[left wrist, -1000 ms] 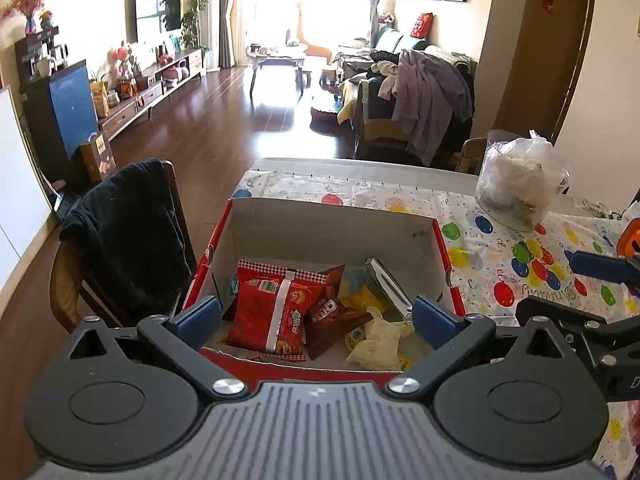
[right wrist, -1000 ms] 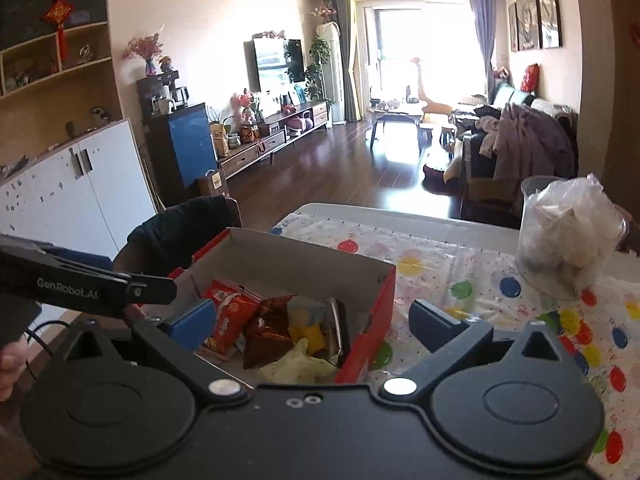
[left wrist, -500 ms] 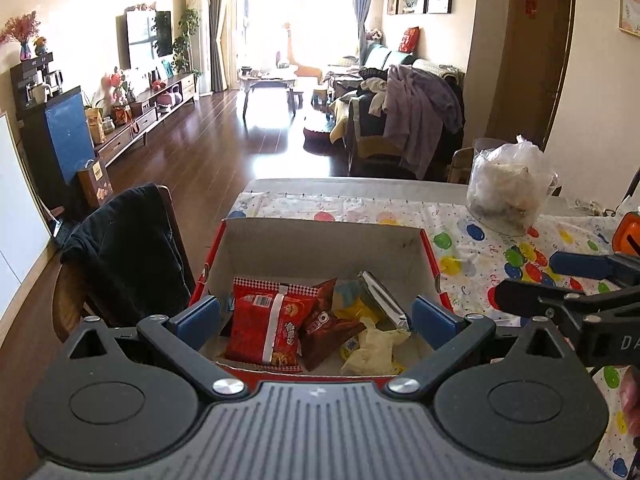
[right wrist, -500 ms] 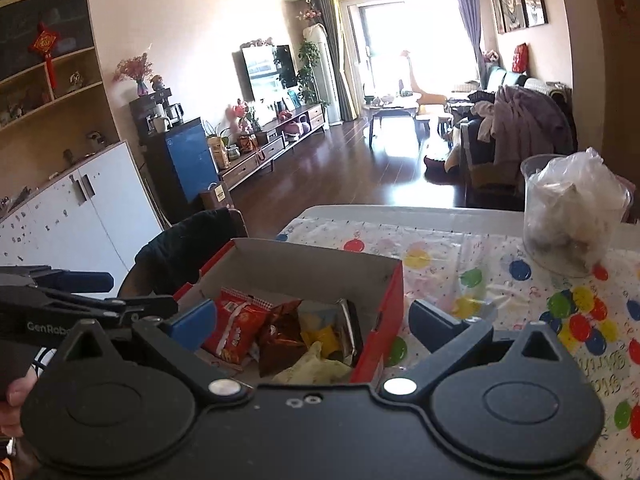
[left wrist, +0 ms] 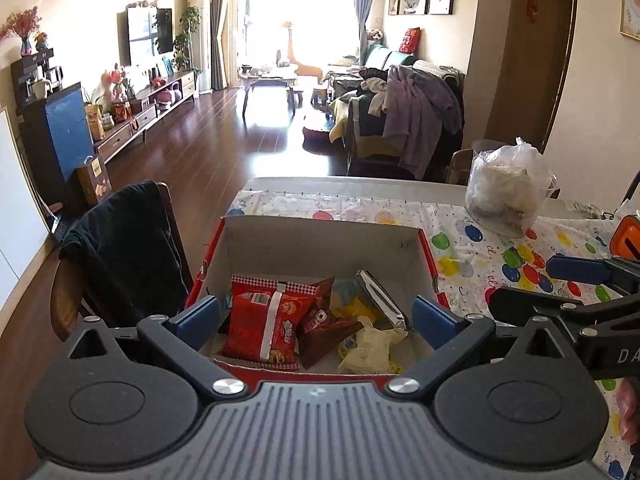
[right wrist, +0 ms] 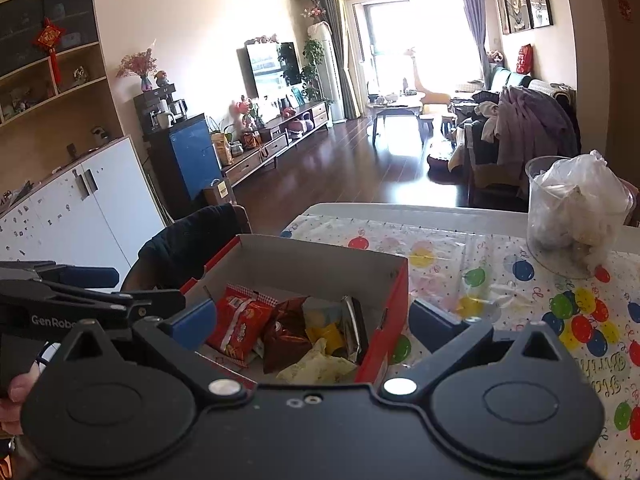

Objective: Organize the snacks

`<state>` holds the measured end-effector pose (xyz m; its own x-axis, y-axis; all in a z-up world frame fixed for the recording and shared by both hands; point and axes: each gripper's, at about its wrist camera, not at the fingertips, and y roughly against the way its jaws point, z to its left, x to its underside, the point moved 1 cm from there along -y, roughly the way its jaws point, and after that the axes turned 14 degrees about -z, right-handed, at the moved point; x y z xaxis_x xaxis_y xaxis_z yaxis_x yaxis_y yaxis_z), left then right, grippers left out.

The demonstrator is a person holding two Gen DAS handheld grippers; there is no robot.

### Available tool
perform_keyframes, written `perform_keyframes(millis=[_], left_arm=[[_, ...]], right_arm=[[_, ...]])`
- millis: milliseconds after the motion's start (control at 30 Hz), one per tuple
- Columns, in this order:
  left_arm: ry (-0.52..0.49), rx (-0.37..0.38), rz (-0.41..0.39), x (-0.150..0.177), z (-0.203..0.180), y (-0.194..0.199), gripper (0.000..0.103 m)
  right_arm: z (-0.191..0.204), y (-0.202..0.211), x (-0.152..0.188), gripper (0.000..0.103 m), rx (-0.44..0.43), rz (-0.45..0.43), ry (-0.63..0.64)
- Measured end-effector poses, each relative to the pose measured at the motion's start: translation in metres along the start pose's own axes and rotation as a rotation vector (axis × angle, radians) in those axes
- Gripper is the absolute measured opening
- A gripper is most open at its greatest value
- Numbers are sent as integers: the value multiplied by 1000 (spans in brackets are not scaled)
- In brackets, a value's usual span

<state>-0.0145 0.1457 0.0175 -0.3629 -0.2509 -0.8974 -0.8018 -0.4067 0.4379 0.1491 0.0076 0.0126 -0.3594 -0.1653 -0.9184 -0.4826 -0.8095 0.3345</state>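
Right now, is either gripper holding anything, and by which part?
Nothing is held. The left gripper and right gripper are both open above the snack box.

A red-sided cardboard box (left wrist: 426, 248) with a grey interior is noted on a white tablecloth (left wrist: 472, 240) printed with multicoloured balloons, containing a red snack packet (left wrist: 264, 320), a dark-red packet (left wrist: 320, 324) and a pale-yellow wrapper (left wrist: 372, 346).

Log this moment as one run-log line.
left gripper: open, empty, over box | right gripper: open, empty | snack packets: in box | table: no loose snacks seen
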Motion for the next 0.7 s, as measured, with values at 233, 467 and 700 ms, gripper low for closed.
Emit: perform_keyframes(millis=[233,467,700], left_arm=[[-5,9,12,4,-2,-1,103],[0,8,31,7,0,-3,103],[1,14,36,9,-1,-2,103]], right_arm=[[1,0,2,103,0,13,-11],[3,0,5,103,3,19,-20],[4,0,6,103,9,23,-25]])
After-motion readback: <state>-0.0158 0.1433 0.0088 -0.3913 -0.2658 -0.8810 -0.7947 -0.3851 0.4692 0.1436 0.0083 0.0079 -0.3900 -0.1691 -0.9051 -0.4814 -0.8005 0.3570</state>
